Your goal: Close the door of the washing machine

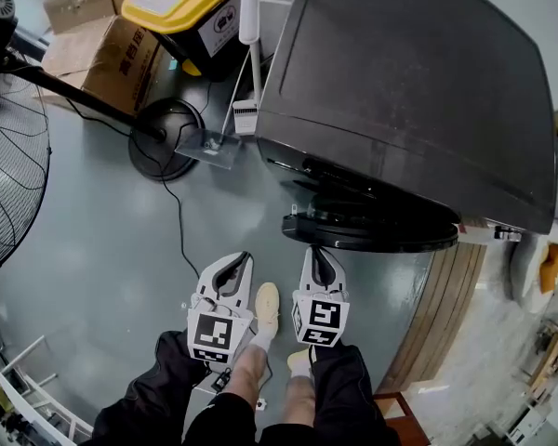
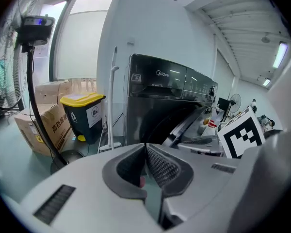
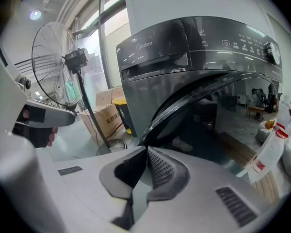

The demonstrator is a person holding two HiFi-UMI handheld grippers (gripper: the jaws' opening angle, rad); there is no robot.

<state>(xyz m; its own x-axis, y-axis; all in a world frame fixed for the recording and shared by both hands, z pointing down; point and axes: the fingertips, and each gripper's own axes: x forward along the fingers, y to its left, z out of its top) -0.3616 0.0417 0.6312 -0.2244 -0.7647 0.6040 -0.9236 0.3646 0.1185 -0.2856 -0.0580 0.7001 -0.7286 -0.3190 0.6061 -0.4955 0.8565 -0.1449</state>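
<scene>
Dark grey and glossy, the front-loading washing machine (image 1: 418, 91) was the biggest thing before us, standing on a smooth grey-green floor (image 1: 102, 240). Its round door (image 1: 372, 230) was open, swung out from the front of the cabinet; from our head view it showed as a dark disc jutting out below the machine's front edge. In the right gripper view the door's (image 3: 203, 110) curved rim and glass arched across the drum opening.

To the left of the machine we saw a black pedestal fan (image 1: 9, 175), its wire grille at the frame's edge and its round base near the machine's corner. Beyond the base lay cardboard boxes (image 1: 112, 54), and beside them stood a dark bin with a yellow lid (image 1: 191, 3). A white long-handled tool (image 1: 251, 26) leaned between the bin and the machine. Wooden boards (image 1: 451, 295) covered the floor to the right.

We held both grippers low, side by side, pointing towards the machine. The right gripper (image 1: 318, 249) was just short of the door's lower edge; we could not tell whether it touched. Its jaws were together with nothing between them, as its own view (image 3: 146, 149) showed. The left gripper (image 1: 245, 258) was further from the door, over bare floor, and its jaws (image 2: 145, 147) also met at the tips, holding nothing. A pale shoe (image 1: 266, 307) showed between the two grippers.
</scene>
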